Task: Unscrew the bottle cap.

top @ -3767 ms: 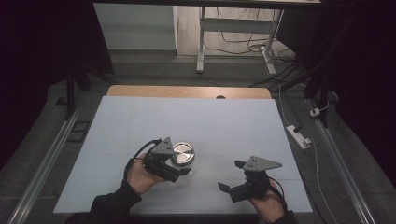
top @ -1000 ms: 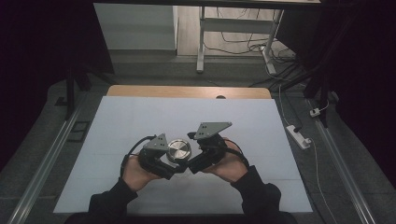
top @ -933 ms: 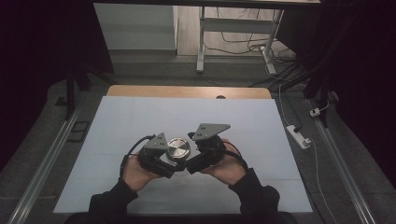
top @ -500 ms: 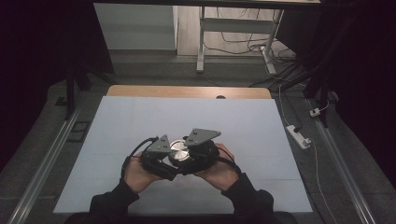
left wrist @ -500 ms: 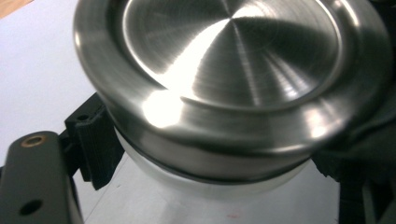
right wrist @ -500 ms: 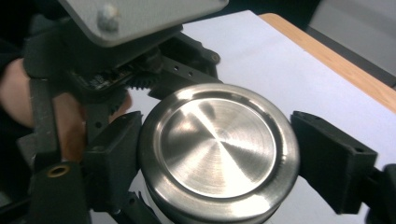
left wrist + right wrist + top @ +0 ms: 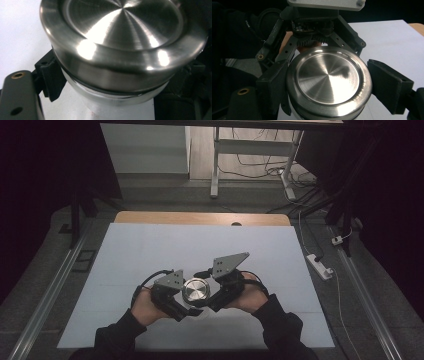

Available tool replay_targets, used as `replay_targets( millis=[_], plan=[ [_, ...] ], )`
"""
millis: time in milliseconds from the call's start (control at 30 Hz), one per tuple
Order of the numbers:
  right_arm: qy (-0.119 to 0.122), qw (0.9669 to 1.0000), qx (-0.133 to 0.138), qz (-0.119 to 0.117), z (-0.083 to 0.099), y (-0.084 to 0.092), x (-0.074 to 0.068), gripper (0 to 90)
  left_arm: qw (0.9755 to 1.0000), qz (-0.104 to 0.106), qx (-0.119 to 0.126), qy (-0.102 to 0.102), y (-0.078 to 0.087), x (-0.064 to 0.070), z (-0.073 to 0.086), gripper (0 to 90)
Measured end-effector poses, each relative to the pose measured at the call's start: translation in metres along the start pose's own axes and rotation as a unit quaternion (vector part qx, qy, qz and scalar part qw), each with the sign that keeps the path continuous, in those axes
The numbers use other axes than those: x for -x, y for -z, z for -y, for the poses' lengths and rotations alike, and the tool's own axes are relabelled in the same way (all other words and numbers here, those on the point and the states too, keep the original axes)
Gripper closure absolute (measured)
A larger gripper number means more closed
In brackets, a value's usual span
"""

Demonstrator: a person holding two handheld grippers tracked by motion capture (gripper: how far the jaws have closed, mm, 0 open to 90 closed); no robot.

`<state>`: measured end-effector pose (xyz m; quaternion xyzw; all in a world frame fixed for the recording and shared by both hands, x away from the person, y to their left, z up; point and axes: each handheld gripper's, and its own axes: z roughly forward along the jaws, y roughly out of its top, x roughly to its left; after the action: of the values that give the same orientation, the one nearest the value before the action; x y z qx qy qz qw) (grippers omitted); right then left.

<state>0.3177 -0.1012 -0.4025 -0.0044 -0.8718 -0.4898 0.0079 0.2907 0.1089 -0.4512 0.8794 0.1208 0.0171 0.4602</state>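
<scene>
The steel lid point(image 7: 329, 80) sits on top of a white jar point(image 7: 115, 105), and the jar stands on the white bench point(image 7: 150, 245), near your edge and about in the middle. From above the lid point(image 7: 195, 290) shines like a round mirror between your two hands.

Here is what just changed. A few seconds back your right gripper point(image 7: 216, 296) was off to the right side, away from the jar. A second ago it was beside the jar with its jaws wide. Now its jaws have just closed in on the lid. In the right gripper view one black pad point(image 7: 273, 85) hugs the left edge of the lid, and the other pad point(image 7: 389, 85) looks like it touches the right edge, though the exact contact is hard to see.

Your left gripper point(image 7: 182, 307) did not move. Its jaws stay shut tight on the jar, lower down, under the lid. In the left gripper view you can see one black jaw pad point(image 7: 51, 75) pressed on the jar's side.

So I think you now hold both parts: left for the jar, right for the lid. That looks like the start of twisting the lid off. Keep the left hand still so the jar does not spin, and check that the right pad really grips before you turn.
</scene>
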Motion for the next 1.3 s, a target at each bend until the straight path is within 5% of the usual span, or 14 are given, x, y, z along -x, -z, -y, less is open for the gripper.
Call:
replay_targets(
  millis=[167,367,433,633,767,1033,1067,1133,1300],
  plan=[
    [-0.024,0.9990,0.003,0.038,-0.003,0.001,0.000,13.4,0.9988,-0.039,0.011,0.028,0.004,-0.003,0.001,15.9],
    [-0.057,0.9890,0.002,0.136,-0.013,0.001,-0.008,11.8,0.9920,-0.104,0.017,0.070,0.009,-0.009,0.004,15.9],
    [-0.063,0.9858,-0.003,0.156,-0.015,-0.003,-0.012,13.4,0.9904,-0.112,0.016,0.079,0.008,-0.010,0.006,15.9],
    [-0.068,0.9824,-0.011,0.173,-0.014,-0.013,-0.015,14.8,0.9909,-0.110,0.015,0.077,0.004,-0.008,0.005,15.9],
    [-0.088,0.9819,-0.003,0.168,-0.011,-0.016,-0.011,17.1,0.9924,-0.101,0.016,0.068,0.001,-0.005,0.001,15.9],
    [-0.058,0.9875,-0.017,0.146,-0.012,-0.015,-0.014,19.6,0.9982,-0.047,0.012,0.037,0.004,-0.006,0.001,15.9],
    [-0.046,0.9923,-0.010,0.115,-0.012,-0.011,-0.012,19.6,0.9987,-0.038,0.013,0.031,0.005,-0.006,0.001,15.9],
    [-0.043,0.9960,-0.001,0.078,-0.010,-0.007,-0.009,19.6,0.9997,-0.008,0.017,0.013,0.007,-0.005,0.000,15.9],
    [-0.017,0.9997,0.013,-0.013,-0.002,-0.001,-0.001,19.6,0.9992,0.036,0.016,-0.014,0.003,-0.001,0.001,15.8]
  ],
)
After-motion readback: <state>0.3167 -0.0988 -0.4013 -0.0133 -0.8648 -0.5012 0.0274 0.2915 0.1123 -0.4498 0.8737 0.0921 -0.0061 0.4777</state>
